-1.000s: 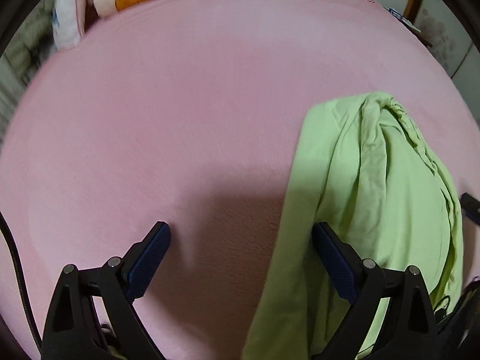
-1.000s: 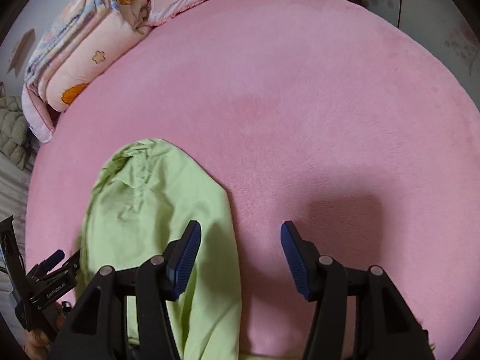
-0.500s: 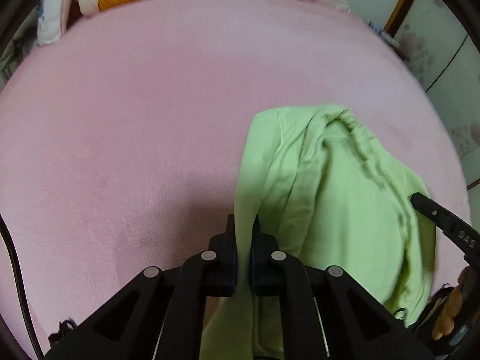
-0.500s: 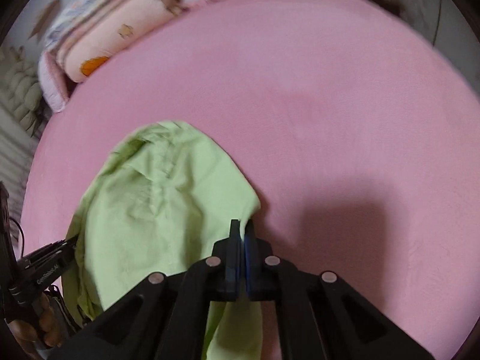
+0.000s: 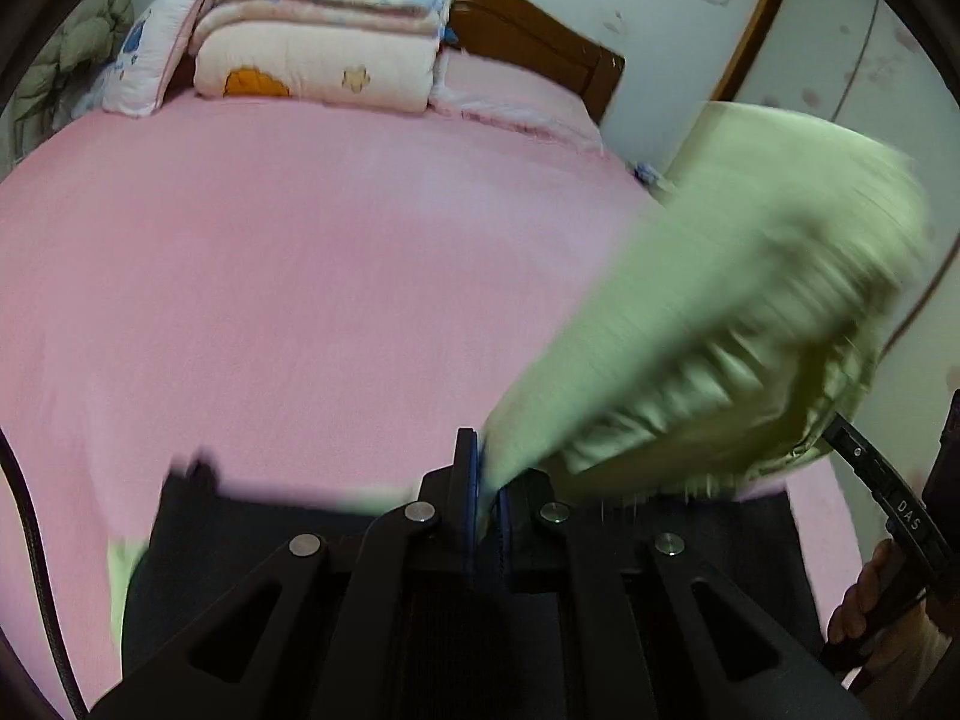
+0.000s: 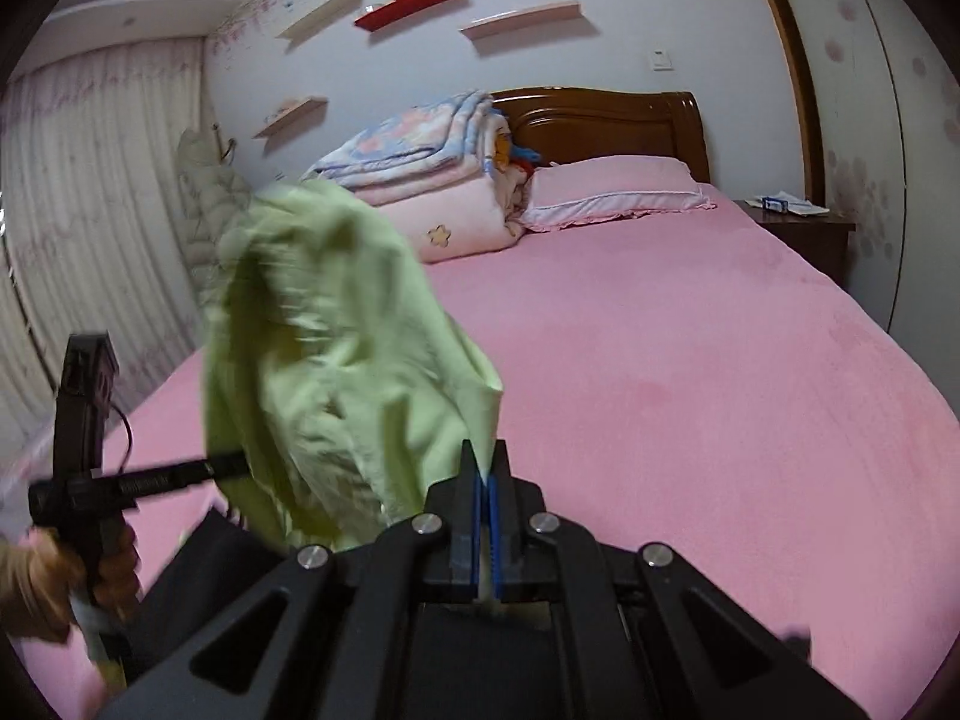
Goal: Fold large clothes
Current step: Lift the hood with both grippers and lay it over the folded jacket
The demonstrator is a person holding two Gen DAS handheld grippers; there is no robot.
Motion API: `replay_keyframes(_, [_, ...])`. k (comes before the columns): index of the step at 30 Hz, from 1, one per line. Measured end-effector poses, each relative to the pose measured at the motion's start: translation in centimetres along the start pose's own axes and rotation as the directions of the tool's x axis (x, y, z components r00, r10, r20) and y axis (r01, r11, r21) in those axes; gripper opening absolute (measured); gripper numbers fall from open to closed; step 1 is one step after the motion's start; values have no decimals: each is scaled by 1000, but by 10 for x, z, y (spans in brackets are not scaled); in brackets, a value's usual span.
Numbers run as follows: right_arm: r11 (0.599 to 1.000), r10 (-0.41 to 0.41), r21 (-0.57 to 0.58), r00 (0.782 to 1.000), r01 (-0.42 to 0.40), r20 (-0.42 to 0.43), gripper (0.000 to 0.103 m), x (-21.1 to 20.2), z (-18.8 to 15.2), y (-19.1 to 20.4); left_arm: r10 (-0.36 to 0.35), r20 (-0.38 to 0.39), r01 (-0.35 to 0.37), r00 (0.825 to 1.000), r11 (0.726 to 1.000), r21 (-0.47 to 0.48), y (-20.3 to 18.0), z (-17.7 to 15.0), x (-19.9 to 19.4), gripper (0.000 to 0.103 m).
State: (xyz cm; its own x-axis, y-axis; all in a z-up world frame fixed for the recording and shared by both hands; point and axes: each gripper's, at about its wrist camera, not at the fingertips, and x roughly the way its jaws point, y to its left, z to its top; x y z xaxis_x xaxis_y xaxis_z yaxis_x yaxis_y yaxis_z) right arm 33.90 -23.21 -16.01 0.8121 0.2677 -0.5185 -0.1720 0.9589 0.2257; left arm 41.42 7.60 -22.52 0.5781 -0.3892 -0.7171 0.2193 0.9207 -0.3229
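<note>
The left gripper (image 5: 489,480) is clamped narrow on a pinch of the light green garment (image 5: 738,324), its blue pads closed on the cloth's lower edge. The right gripper (image 6: 485,474) is likewise closed tight on another point of that cloth (image 6: 336,372), where a corner comes down between its pads. Two separate holds on the hem side make sense for a fold: with the fabric pinned at two points, it can be spread or shaken out flat rather than dragged in a bunch.

From those holds the garment billows up and away, off the bed (image 6: 690,372) for most of its length. In the left wrist view it is streaked with blur out toward the bed's right edge; in the right wrist view it stands as a crumpled mass toward the left edge, folds still bunched. It reads as being tossed in the air so that it can settle open on the pink sheet.

In each view the opposite tool shows at the border, with a hand (image 6: 54,576) wrapped round the handle. A dark patch of cloth below the grippers looks like the person's clothing.

At the head of the bed, well apart from the work, lie stacked quilts (image 6: 432,180) and a pink pillow (image 6: 612,189) against the wooden headboard (image 6: 606,123), leaving the broad middle for laying the garment down.
</note>
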Motion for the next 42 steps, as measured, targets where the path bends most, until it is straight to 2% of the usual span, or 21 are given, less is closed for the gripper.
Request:
replay_keyframes(4, [999, -36, -18, 994, 34, -107, 3, -6, -45, 12, 47, -109, -46, 993, 999, 14, 26, -48, -9, 5])
replay_keyframes(7, [996, -84, -48, 970, 75, -229, 5, -6, -87, 19, 95, -211, -96, 973, 995, 7, 38, -77, 4, 5])
replay_keyframes(9, [993, -115, -72, 945, 97, -307, 5, -6, -110, 23, 113, -225, -116, 968, 993, -1, 46, -90, 2, 5])
replay_keyframes(12, [993, -120, -61, 928, 105, -351, 6, -10, -119, 27, 129, -232, -131, 964, 991, 7, 53, -86, -1, 7])
replay_keyframes(16, [993, -115, -10, 926, 119, -359, 6, -22, -113, 20, 137, -254, -148, 957, 989, -25, 34, -94, -27, 22])
replay_keyframes(18, [991, -97, 49, 924, 124, -370, 11, -34, -108, 17, 120, -252, -138, 960, 989, -56, 33, -86, -37, 30])
replay_keyframes(20, [987, -81, 95, 924, 126, -374, 26, -42, -101, 17, 128, -232, -147, 964, 987, -64, 28, -78, -50, 37])
replay_keyframes(21, [984, -82, 115, 926, 133, -368, 27, -48, -100, 16, 137, -217, -154, 966, 986, -63, 23, -73, -58, 42])
replay_keyframes(26, [971, -164, 125, 949, 204, -270, 27, -75, -74, 27, 141, -170, -147, 975, 989, -20, -12, -57, -73, 45])
replay_keyframes(28, [973, -174, 110, 955, 205, -241, 27, -81, -64, 37, 144, -164, -145, 976, 989, 4, -32, -53, -73, 51])
replay_keyframes(33, [983, -163, 49, 959, 178, -232, 27, -64, -44, 72, 162, -142, -156, 977, 986, 53, -76, -40, -57, 54])
replay_keyframes(34, [984, -162, 37, 959, 175, -235, 27, -55, -40, 78, 159, -135, -153, 978, 987, 54, -98, -37, -43, 54])
replay_keyframes(36, [985, -160, 26, 953, 173, -256, 28, -37, -37, 84, 166, -116, -162, 979, 986, 50, -108, -35, -32, 57])
replay_keyframes(38, [985, -145, 44, 947, 165, -286, 28, -18, -38, 82, 192, -129, -187, 973, 981, 43, -112, -36, -12, 58])
replay_keyframes(41, [981, -134, 86, 924, 176, -358, 27, 8, -51, 71, 219, -196, -218, 956, 976, 31, -106, -46, 7, 58])
replay_keyframes(42, [975, -151, 91, 906, 202, -394, 27, 15, -60, 64, 230, -223, -229, 947, 973, 29, -101, -53, 13, 58])
